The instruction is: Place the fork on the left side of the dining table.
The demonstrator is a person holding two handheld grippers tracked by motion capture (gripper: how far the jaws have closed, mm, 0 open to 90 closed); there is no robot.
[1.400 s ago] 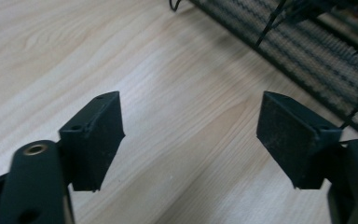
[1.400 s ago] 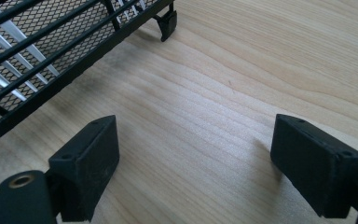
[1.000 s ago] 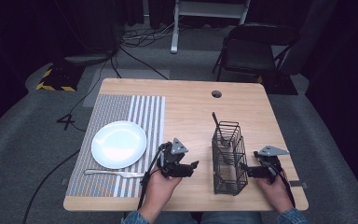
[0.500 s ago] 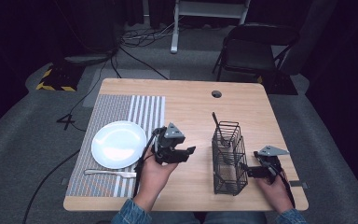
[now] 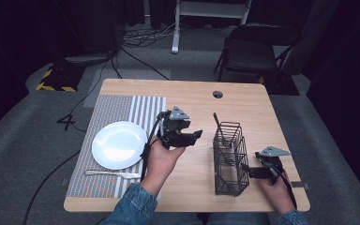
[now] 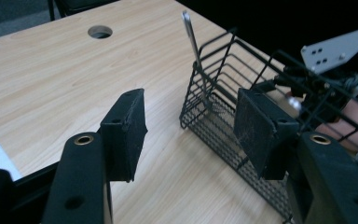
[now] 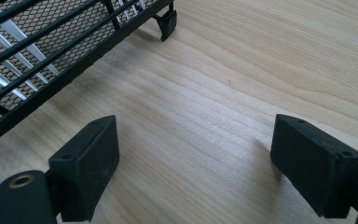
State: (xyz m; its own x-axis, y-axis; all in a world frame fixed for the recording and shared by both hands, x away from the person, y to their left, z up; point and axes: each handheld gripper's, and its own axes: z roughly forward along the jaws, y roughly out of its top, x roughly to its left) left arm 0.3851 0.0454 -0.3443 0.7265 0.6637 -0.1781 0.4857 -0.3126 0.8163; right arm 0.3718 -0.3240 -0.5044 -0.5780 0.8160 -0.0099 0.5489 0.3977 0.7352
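One fork is lying on the striped mat at near left, beside the white plate, and is judged yet to be collected; one utensil is already standing in the wire caddy. The left gripper is being held raised mid-table, empty, its jaws having just been reopening slightly. The right gripper is being rested low beside the caddy, released.
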